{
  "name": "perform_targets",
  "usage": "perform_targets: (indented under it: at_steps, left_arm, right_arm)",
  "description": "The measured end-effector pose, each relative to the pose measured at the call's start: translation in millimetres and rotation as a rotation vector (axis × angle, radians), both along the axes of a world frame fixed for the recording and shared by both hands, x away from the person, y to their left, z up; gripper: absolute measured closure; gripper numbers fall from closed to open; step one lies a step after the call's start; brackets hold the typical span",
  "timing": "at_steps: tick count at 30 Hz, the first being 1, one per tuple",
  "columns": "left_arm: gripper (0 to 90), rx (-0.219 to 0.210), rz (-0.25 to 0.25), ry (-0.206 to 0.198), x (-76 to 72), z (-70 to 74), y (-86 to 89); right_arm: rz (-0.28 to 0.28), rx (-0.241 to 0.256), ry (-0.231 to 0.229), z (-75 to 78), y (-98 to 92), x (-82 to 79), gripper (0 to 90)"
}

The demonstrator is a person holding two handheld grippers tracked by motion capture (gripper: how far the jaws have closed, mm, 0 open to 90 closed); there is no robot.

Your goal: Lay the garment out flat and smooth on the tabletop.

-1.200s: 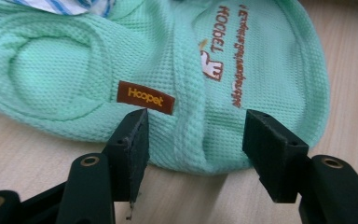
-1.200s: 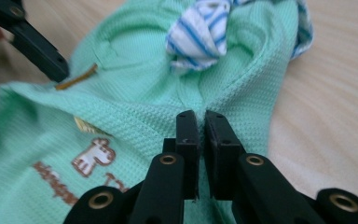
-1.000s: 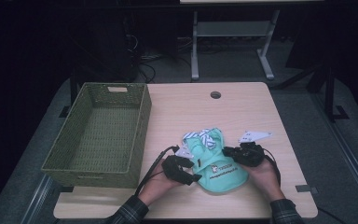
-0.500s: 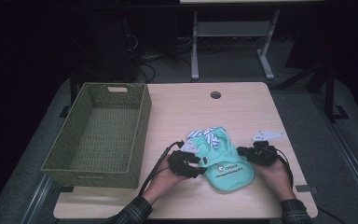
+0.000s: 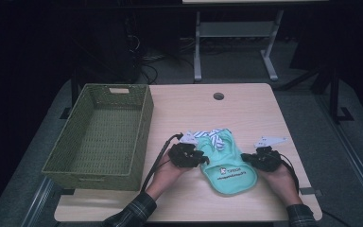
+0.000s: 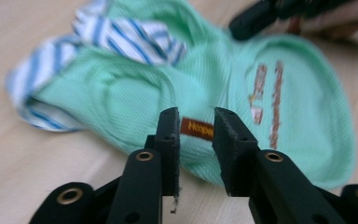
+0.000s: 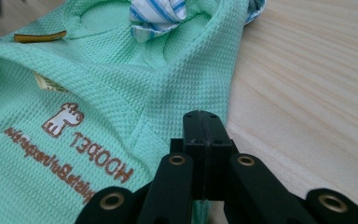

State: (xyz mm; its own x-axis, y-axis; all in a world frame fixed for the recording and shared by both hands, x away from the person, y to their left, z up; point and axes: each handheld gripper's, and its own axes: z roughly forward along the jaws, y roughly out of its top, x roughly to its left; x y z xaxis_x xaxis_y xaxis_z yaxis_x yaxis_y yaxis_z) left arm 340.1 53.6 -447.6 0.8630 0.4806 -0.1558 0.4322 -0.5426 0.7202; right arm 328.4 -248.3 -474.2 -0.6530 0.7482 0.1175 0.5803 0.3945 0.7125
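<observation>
A mint-green little garment (image 5: 227, 165) with blue-and-white striped trim and brown print lies flat on the wooden table (image 5: 246, 109), between my two grippers. My left gripper (image 5: 203, 158) is at its left edge. In the left gripper view that gripper (image 6: 196, 126) is open, its jaws either side of an orange label on the garment (image 6: 135, 93). My right gripper (image 5: 246, 157) is at the right edge. In the right gripper view it (image 7: 204, 126) is shut, with a sliver of the green garment (image 7: 98, 70) pinched between the jaws.
A green woven basket (image 5: 144, 123) stands empty on the table's left half, close to my left hand. A round cable hole (image 5: 219, 96) sits near the far edge. Bare wood lies to the right of the garment and beyond it.
Both hands have spread apart and the garment now lies flatter and a little to the right. The left gripper has drawn back to the garment's left edge.
</observation>
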Motion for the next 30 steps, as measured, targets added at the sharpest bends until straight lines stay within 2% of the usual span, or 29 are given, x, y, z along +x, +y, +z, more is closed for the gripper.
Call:
perform_targets:
  at_steps: [2, 3, 5, 8, 10, 14, 22, 27, 30]
  left_arm:
    - [73.6, 0.039, -0.014, -0.002, -0.4, -6.9, -6.3]
    - [73.7, 0.043, -0.010, 0.001, -1.0, -10.0, -9.4]
    - [74.0, 0.094, -0.022, -0.015, -0.9, -14.1, -11.9]
    - [75.4, 0.111, -0.015, -0.027, -1.7, -16.7, -11.5]
    - [76.4, 0.140, -0.018, -0.047, -2.0, -15.6, -10.3]
    - [77.2, 0.154, -0.018, -0.055, -2.5, -14.7, -5.7]
    - [77.2, 0.169, -0.029, -0.035, -9.4, -12.5, 12.6]
    - [77.1, 0.170, -0.051, -0.019, -15.6, -11.5, 22.6]
    - [76.7, 0.165, -0.052, -0.013, -17.2, -11.2, 24.8]
  right_arm:
    - [0.001, -0.001, 0.001, 0.2, 0.0, -0.3, 89.8]
    - [0.001, -0.001, 0.002, 0.2, -0.2, -0.4, 89.8]
    - [0.004, -0.003, 0.003, 0.2, -0.9, -1.8, 89.8]
    - [0.011, -0.002, 0.010, 0.7, -1.3, -4.8, 89.8]
    - [0.018, -0.003, 0.012, 0.9, -1.3, -7.6, 89.8]
    - [0.051, -0.001, 0.012, 0.9, 1.4, -16.2, 89.8]
    - [0.126, 0.004, 0.017, 1.2, 15.4, -38.5, 89.8]
    - [0.153, 0.002, 0.024, 2.1, 25.1, -51.1, 89.8]
    - [0.161, -0.001, 0.021, 2.3, 27.5, -53.4, 89.7]
